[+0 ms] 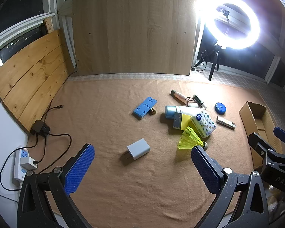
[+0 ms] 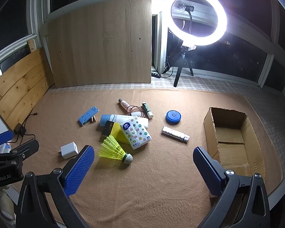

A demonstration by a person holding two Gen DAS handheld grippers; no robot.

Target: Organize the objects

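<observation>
Tan blanket point(image 2: 142, 180) covers the surface; wood panel point(image 2: 100, 41) leans at its far edge, ring light point(image 2: 197, 17) on tripod at far right corner.

Cardboard box point(image 2: 210, 131), open-topped, sits by the blanket's right edge; nothing visible inside.

Cluster at blanket centre: white bottle w/ blue cap point(image 2: 123, 118) lying flat, yellow/black notebook point(image 2: 114, 131) overlapping it, tissue pack point(image 2: 135, 133) on top of both. Yellow shuttlecock point(image 2: 114, 150) on its side just in front, touching notebook. Behind cluster: pink tube point(image 2: 124, 104), green-label tube point(image 2: 147, 109), thin cord looped between them.

Blue phone stand point(image 2: 88, 115) left of cluster, apart. White charger point(image 1: 138, 149) alone nearer the front-left. Blue round tin point(image 2: 173, 116) and white patterned lighter point(image 2: 175, 134) lie between cluster and box, apart from each other.

Power strip point(image 1: 21, 161) and black adapter point(image 1: 39, 128) at left edge, off blanket.

L gripper point(image 1: 142, 161): fingers spread wide, nothing between, hovering over charger area. R gripper point(image 2: 143, 163): spread wide, holding nothing, above bare blanket in front of shuttlecock.
</observation>
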